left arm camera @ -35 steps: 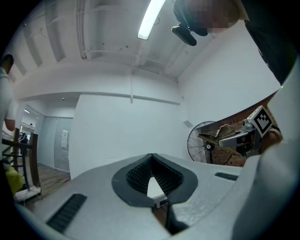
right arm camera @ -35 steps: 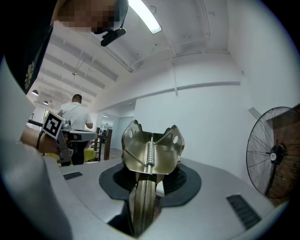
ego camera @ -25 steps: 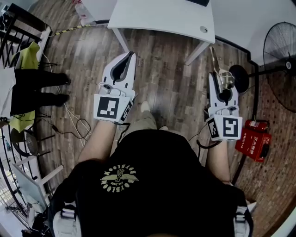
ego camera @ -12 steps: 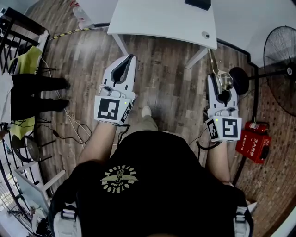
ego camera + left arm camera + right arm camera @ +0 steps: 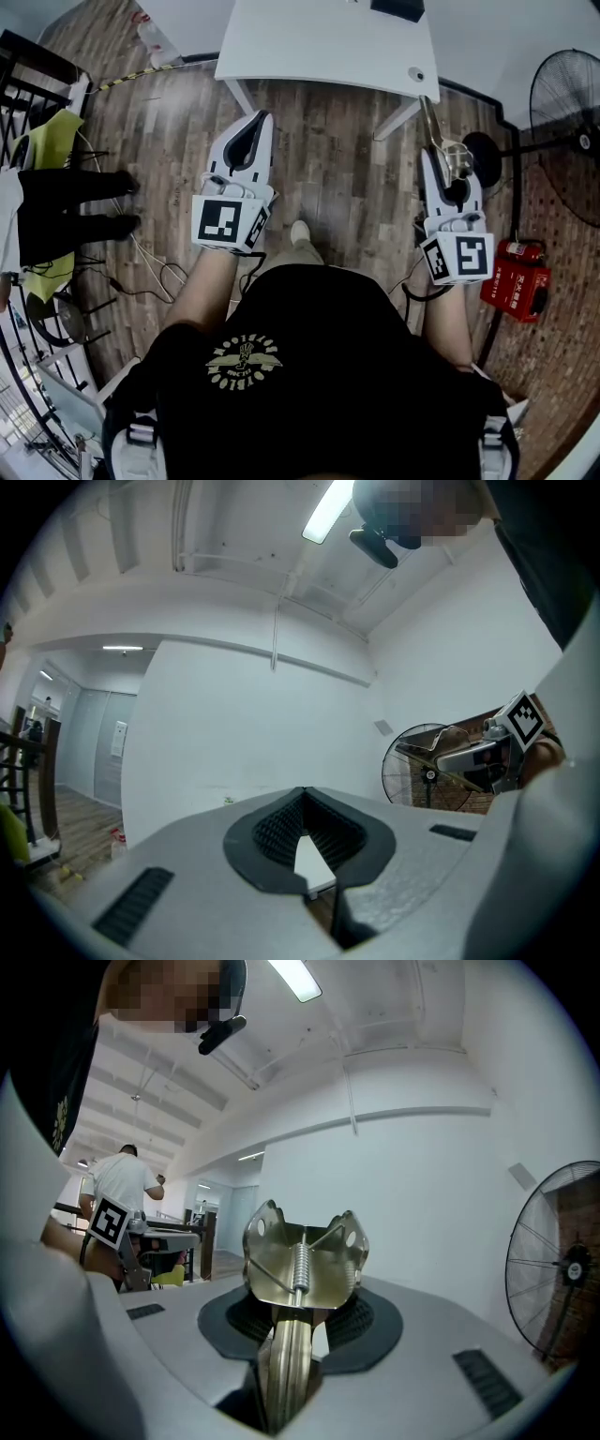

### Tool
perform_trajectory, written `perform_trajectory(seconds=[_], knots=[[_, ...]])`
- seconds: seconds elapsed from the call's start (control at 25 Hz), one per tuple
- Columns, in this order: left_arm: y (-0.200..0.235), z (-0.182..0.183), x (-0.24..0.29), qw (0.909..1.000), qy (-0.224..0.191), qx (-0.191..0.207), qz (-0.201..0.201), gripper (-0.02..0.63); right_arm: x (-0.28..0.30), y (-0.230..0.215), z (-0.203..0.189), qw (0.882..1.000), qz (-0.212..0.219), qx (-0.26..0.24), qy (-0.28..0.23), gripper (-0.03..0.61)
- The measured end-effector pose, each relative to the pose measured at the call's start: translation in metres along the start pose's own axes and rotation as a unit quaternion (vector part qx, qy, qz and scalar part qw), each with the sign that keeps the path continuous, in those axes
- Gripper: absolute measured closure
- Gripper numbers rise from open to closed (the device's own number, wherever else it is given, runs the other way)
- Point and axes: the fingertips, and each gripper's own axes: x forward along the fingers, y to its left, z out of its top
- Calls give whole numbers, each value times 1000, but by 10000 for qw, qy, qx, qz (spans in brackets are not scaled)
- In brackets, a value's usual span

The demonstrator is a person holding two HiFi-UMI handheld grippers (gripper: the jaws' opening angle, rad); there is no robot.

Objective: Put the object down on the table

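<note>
My right gripper [image 5: 450, 164] is shut on a shiny metal spring tool [image 5: 434, 127] that sticks out forward past its jaws. In the right gripper view the tool [image 5: 305, 1255] stands upright between the dark pads [image 5: 352, 1321], showing a coil spring and two flared wings with holes. My left gripper [image 5: 263, 117] is held level beside it, shut with nothing in it; its tips meet in the left gripper view [image 5: 302, 794]. The white table [image 5: 328, 42] stands ahead of both grippers, beyond a strip of wooden floor.
A black item [image 5: 396, 7] lies at the table's far edge, and a round grommet [image 5: 416, 74] sits near its right corner. A standing fan [image 5: 567, 84] and a red box [image 5: 514, 279] are at the right. A person's black-trousered legs [image 5: 75, 187], a bottle [image 5: 150, 37] and floor cables are at the left.
Both grippers keep almost the same place and the tool stays gripped. The view has drifted slightly, and the person's shoe shows a little lower on the floor.
</note>
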Motion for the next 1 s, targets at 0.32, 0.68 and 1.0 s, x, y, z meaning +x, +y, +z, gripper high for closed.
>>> perform_trajectory(seconds=[0.32,0.68,1.0], knots=[[38,1,9,10000,-12,-15,-80,607,24,14,18,9998,-170,48,-90,462],[45,-4,31,9998,36,14,-210,607,39,0,21,9992,-349,116,-124,461],[48,-7,50,9998,47,33,-178,606,60,-13,17,9996,-274,33,-114,461]])
